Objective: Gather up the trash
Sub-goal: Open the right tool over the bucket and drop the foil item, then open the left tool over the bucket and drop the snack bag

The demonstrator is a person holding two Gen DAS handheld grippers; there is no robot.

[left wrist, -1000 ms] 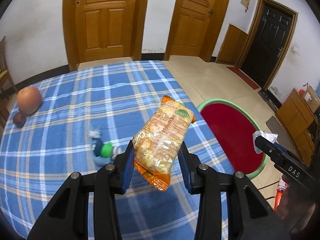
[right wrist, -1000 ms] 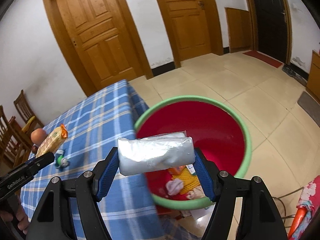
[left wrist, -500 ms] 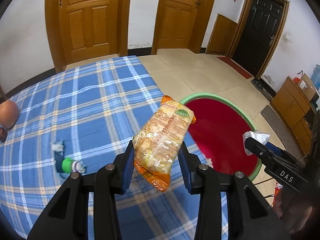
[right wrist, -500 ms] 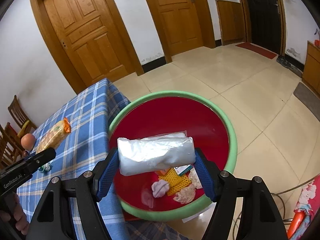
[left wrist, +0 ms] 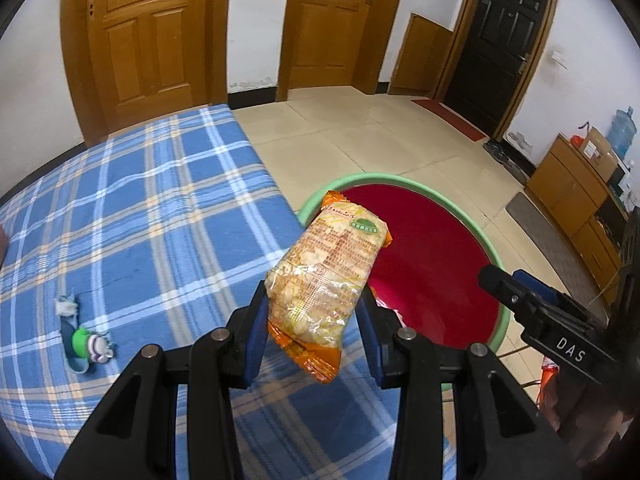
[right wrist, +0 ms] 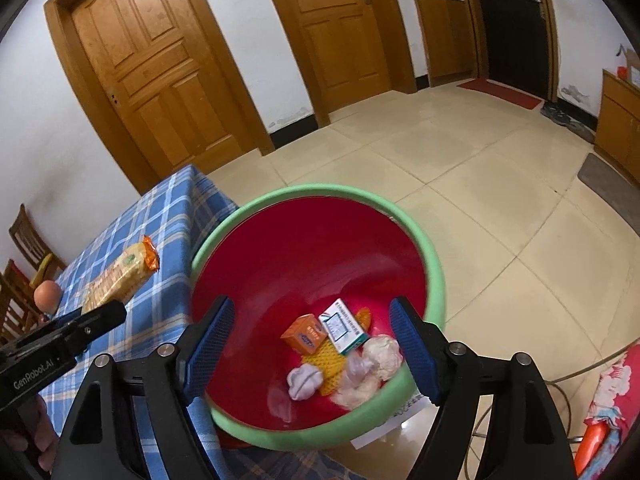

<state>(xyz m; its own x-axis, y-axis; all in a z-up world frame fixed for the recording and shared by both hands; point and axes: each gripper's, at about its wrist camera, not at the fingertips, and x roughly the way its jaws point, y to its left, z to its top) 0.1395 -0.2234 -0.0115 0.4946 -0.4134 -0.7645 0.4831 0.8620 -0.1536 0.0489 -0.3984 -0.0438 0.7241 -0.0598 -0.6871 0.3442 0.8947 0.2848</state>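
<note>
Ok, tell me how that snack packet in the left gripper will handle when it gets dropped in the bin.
The snack packet is probably light: the left gripper holds it by its lower part alone and it stands up without sagging. Its shiny, crinkled film looks slippery, so it should slide free easily. The lumpy contents look brittle and may break on landing in the bin.

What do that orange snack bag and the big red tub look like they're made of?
The snack bag, pinched in the left claw, looks like thin glossy plastic film: it crinkles, shines, and is partly see-through. The red tub seems to be smooth moulded plastic with a soft sheen; its green rim looks like plastic too, though rubber is possible.
</note>
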